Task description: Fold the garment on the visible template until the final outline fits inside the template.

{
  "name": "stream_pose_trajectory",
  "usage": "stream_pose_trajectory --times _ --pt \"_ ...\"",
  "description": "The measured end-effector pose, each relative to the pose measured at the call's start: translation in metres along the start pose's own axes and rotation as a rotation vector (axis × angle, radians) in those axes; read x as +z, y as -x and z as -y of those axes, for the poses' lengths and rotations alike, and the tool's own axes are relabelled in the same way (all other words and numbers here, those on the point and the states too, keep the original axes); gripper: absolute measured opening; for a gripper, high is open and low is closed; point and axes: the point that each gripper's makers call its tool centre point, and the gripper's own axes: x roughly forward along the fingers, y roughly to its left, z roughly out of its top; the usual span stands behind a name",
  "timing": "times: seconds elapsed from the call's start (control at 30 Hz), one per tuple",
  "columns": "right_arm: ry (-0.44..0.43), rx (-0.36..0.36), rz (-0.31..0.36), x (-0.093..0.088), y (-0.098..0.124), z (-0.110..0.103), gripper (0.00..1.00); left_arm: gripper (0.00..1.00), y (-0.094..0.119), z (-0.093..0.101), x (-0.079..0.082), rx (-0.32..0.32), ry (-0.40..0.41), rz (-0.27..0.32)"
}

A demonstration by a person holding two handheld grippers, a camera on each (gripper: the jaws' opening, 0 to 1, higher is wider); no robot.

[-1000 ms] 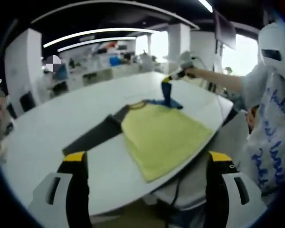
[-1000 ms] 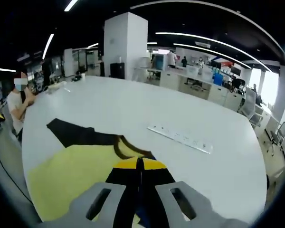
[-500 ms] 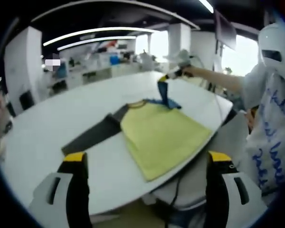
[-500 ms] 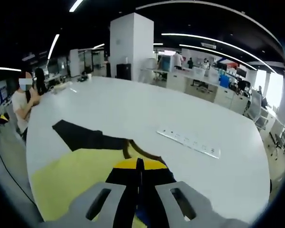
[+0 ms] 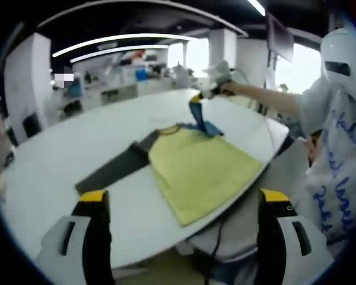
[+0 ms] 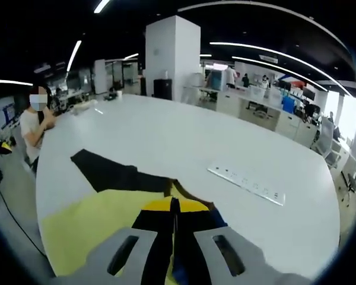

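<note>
A yellow shirt [image 5: 199, 172] with dark sleeves lies flat at the near edge of a white table [image 5: 53, 178]. One dark sleeve [image 5: 115, 169] stretches out to the left. My right gripper [image 5: 200, 97] is shut on the blue sleeve [image 5: 197, 116] and holds it up above the collar end. In the right gripper view, that gripper [image 6: 175, 205] has its jaws pressed together over the shirt [image 6: 89, 225], with the other sleeve [image 6: 107, 172] spread beyond. My left gripper [image 5: 184, 199] hangs open off the table's near edge, short of the hem, with nothing between its jaws.
A person in white clothing [image 5: 338, 130] stands at the right and holds the right gripper. A long white strip [image 6: 246, 184] lies on the table [image 6: 184, 136] past the shirt. Another person [image 6: 32, 124] sits at the table's far left end. Desks and pillars stand behind.
My right gripper has carried the lifted blue sleeve a little to the left, toward the collar. The left gripper has stayed put and open.
</note>
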Motion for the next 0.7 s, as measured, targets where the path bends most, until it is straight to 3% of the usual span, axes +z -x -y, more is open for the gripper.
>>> stream_pose_trajectory --times 0.7 --pt "0.028 0.074 -0.006 0.019 -0.037 -0.036 0.01 0.99 0.001 -0.007 -0.003 0.008 0.022 0.011"
